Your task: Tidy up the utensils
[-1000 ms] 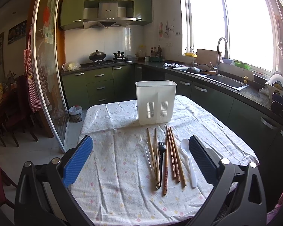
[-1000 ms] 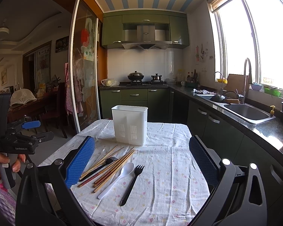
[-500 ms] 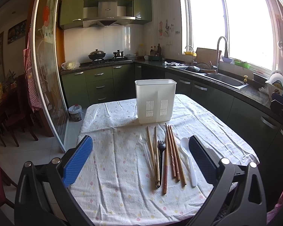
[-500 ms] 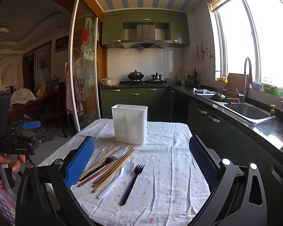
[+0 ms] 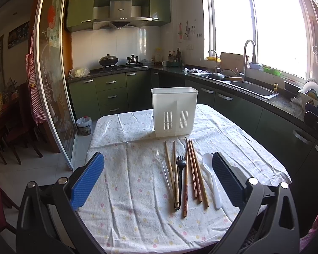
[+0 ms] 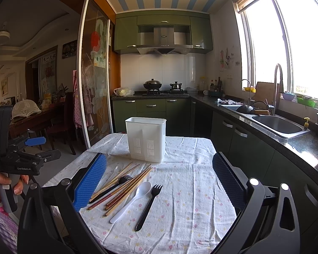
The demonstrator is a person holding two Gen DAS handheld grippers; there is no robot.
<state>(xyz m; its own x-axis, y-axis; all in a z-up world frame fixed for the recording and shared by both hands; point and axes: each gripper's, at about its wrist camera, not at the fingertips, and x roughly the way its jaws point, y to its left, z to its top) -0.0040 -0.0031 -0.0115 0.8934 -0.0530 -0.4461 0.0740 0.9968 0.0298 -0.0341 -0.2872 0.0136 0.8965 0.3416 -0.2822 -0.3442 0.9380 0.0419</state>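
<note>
A white slotted utensil holder (image 5: 173,112) (image 6: 146,139) stands upright at the far side of the cloth-covered table (image 5: 127,190) (image 6: 190,180). In front of it lie several wooden chopsticks (image 5: 193,169) (image 6: 125,182), a black fork (image 5: 181,169) (image 6: 114,185), a white plastic spoon (image 5: 211,175) (image 6: 133,199) and a clear spoon (image 5: 161,158). A second black fork (image 6: 149,205) lies right of the white spoon. My left gripper (image 5: 158,156) hovers open over the near table edge, holding nothing. My right gripper (image 6: 159,156) is likewise open and holds nothing.
Green cabinets and a dark counter with a sink (image 6: 277,124) run along the right. A glass sliding door (image 5: 53,97) stands to the left, with dining chairs (image 5: 14,131) beyond. A hand (image 6: 2,184) holds the left gripper at the table's left side.
</note>
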